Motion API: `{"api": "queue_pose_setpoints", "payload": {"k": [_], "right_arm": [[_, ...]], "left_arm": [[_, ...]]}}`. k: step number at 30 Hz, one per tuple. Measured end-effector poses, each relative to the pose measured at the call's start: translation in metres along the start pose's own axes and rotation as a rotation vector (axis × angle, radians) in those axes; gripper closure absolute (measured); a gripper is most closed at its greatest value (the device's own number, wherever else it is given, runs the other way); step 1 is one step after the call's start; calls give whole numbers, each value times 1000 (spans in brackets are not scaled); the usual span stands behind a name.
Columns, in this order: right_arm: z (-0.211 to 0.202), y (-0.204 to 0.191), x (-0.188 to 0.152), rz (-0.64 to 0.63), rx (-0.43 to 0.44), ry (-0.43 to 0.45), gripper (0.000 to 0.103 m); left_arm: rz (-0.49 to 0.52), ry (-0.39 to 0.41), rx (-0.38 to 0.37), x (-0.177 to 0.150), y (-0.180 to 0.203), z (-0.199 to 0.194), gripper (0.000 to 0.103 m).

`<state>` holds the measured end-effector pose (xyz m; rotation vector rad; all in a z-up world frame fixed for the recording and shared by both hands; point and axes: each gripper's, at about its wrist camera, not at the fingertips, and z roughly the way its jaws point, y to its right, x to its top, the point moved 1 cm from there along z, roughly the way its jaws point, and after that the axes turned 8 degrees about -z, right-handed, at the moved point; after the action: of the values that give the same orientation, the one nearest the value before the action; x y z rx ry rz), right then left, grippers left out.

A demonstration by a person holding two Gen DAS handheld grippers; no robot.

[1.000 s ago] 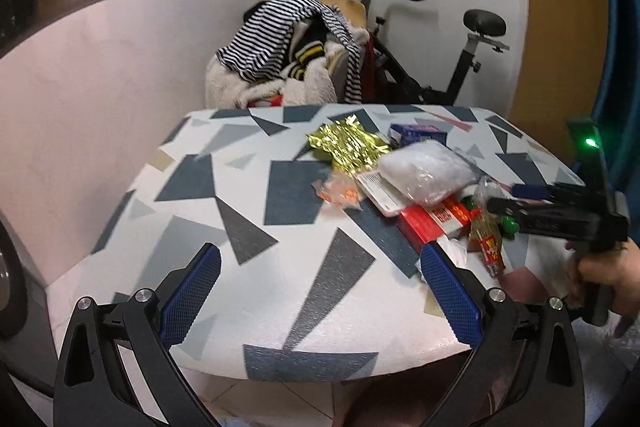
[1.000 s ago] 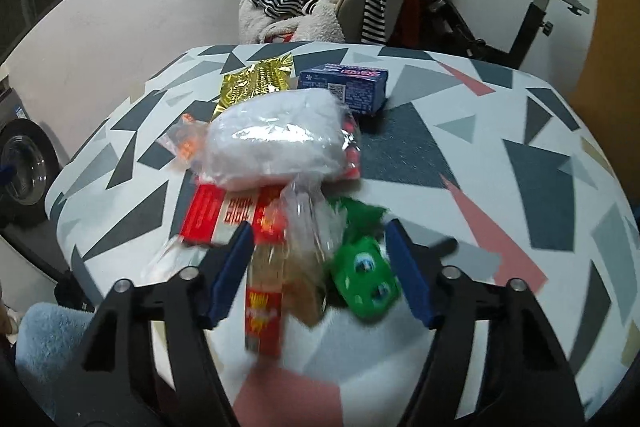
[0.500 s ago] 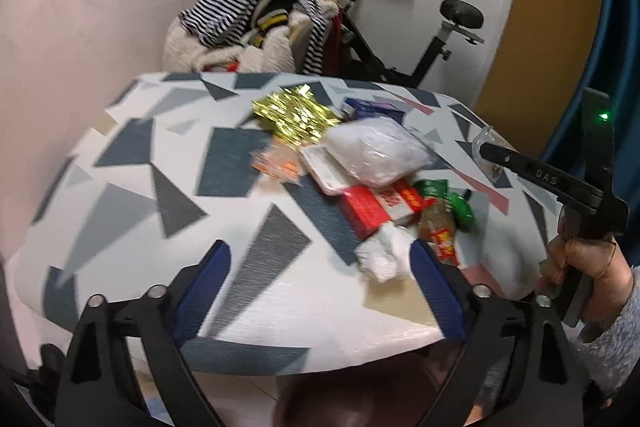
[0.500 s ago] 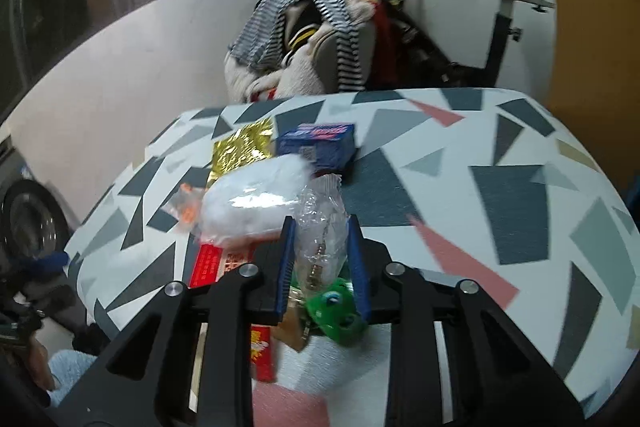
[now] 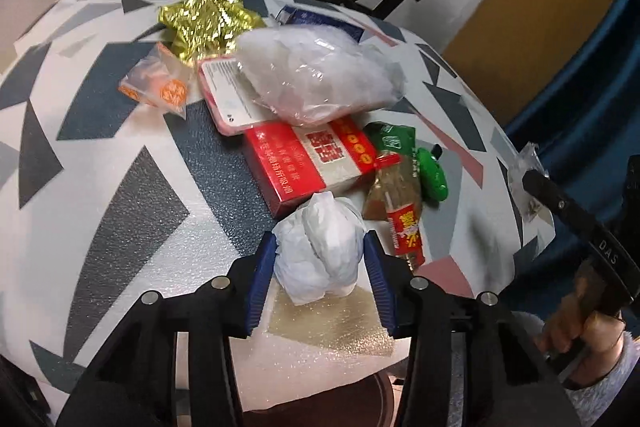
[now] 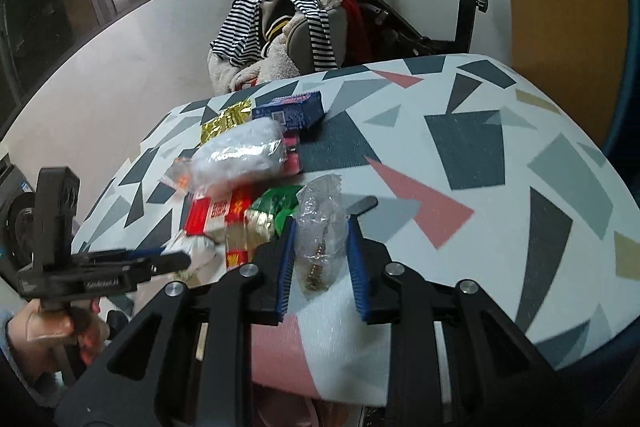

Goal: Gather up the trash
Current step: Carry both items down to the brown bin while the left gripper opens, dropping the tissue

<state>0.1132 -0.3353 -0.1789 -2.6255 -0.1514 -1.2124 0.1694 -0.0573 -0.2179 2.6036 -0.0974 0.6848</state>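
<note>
The left gripper point(image 5: 320, 263) is sitting right at the near edge of the table point(image 5: 100, 187) w/ a crumpled white tissue wad point(image 5: 320, 251) between its blue pads point(image 5: 262, 279). Its jaws have just been closing in, and the pads are touching the wad on both sides now, so it's basically pinching it.

The right gripper point(image 6: 320, 259) is clamping a small clear plastic bag point(image 6: 320, 227) w/ some brownish bits in the bottom. The bag is sticking up between the pads, lifted off the table, over the near right part of it.

The rest of the trash is piling up in the middle of the table: a red box point(image 5: 308, 163) just behind the tissue, a clear-and-red snack wrapper point(image 5: 400, 211) leaning on its right side, a green wrapper point(image 5: 428, 171) beside that. Further back a big white plastic bag point(image 5: 320, 75) is lying on top of a pink-edged packet point(image 5: 228, 95), w/ an orange sachet point(image 5: 160, 87) to the left, gold foil point(image 5: 208, 19) behind, and a blue box point(image 6: 292, 111) at the far side.

A hand point(image 6: 52, 327) is gripping the left tool's handle.
</note>
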Motion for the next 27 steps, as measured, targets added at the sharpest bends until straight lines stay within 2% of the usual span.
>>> {"api": "queue_pose_setpoints", "payload": {"k": [3, 7, 14, 20, 23, 27], "right_arm": [[-8, -6, -6, -21, 11, 0, 75], [-14, -24, -16, -45, 44, -10, 75], [-20, -75, -50, -112, 148, -46, 75], [-20, -114, -98, -183, 230, -110, 75], [-19, -126, -118, -229, 239, -139, 75], [-15, -129, -127, -235, 248, -169, 75]], "left_arm": [[48, 20, -20, -9, 9, -16, 60], [117, 60, -8, -24, 19, -47, 60], [155, 73, 25, -73, 7, -87, 60], [188, 25, 59, -125, -6, -90, 60], [223, -7, 92, -148, -9, -81, 60], [246, -28, 100, -167, -18, -68, 60]]}}
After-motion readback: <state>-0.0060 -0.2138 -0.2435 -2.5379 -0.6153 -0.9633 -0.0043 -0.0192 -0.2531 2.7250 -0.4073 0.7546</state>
